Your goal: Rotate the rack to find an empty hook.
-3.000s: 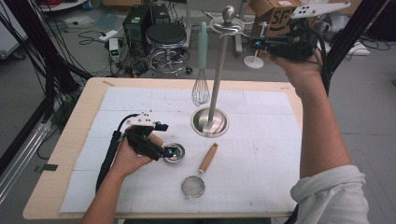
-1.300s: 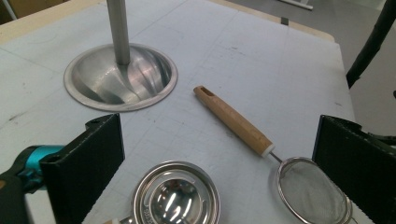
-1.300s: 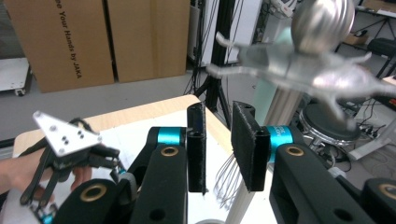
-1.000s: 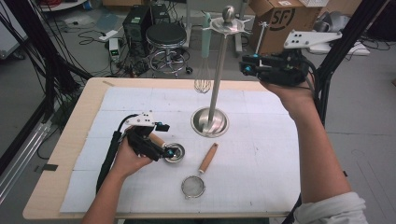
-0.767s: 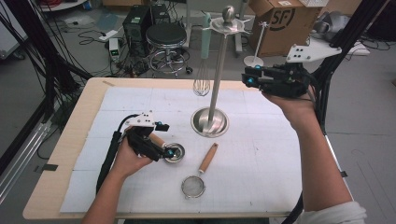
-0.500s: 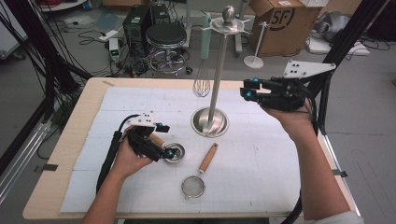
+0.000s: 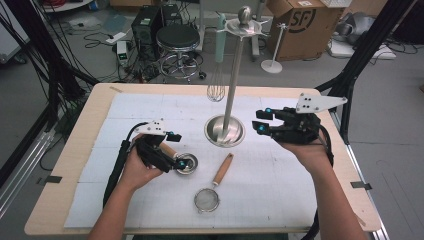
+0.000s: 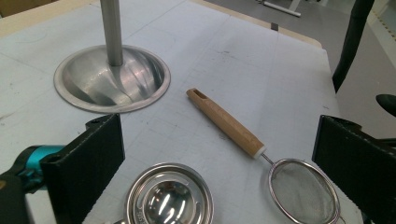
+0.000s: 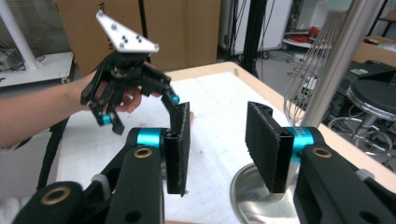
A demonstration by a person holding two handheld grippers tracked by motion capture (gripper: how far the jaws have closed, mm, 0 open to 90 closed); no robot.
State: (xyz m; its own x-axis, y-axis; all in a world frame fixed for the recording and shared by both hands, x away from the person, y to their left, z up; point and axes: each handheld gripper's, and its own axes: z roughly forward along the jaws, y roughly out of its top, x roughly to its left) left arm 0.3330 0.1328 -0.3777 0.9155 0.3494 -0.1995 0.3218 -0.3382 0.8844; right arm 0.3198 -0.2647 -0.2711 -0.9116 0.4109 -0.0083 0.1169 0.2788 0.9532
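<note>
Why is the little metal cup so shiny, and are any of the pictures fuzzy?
In the left gripper view the metal cup and the stand's base mirror the room lights, so bright glare streaks show. In the right gripper view the near jaws look sharp while the whisk behind is blurry. The high view looks soft overall.

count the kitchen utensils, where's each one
3: a whisk hanging from the stand, a strainer lying on the mat, and a steel cup between the left tool's jaws.

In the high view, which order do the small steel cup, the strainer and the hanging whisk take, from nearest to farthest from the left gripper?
From the left gripper:
1. Small steel cup, at its jaws.
2. Strainer, toward the table's front.
3. Whisk, hanging at the far edge.
</note>
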